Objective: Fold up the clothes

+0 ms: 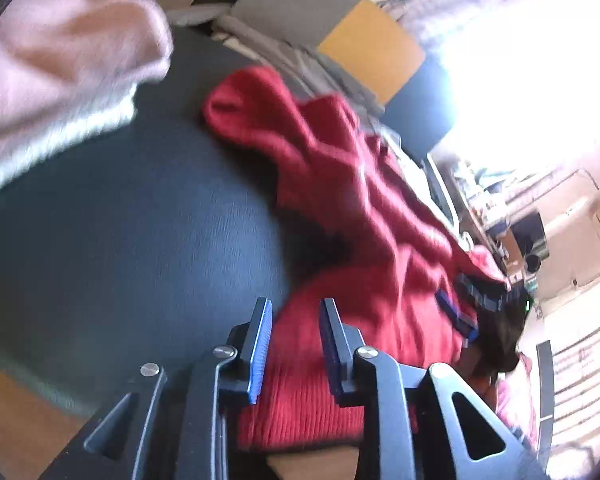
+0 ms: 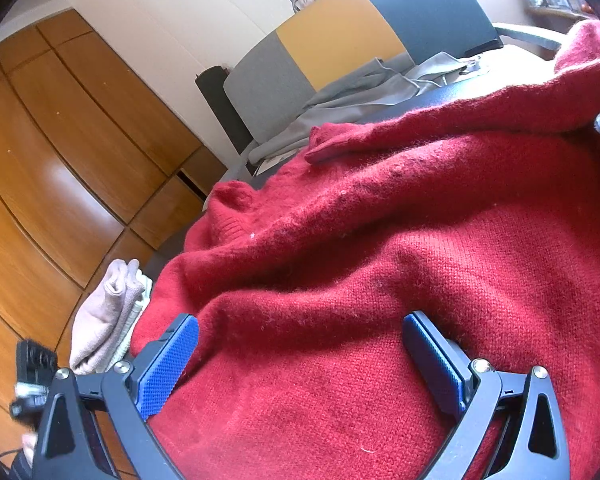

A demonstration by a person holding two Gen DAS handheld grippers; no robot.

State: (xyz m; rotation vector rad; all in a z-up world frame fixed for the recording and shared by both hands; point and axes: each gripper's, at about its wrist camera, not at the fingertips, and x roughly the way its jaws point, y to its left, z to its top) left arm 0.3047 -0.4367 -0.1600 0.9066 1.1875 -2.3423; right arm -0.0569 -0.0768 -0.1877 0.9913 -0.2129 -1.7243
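L claw [image 1: 296, 320] part-open, R claw [image 2: 300, 344] wide open; both over red sweater [image 2: 380, 260]

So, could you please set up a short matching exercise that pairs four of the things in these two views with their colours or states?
Things:
1. sweater
2. folded garment
3. right gripper
4. table top

Colours or states:
a. pale pink, lying folded at the table's edge
b. dark and smooth, bare beside the knitwear
c. red knit, spread out in rumpled folds
d. blue-padded fingers spread wide over the knit

Pairs: 1-c, 2-a, 3-d, 4-b
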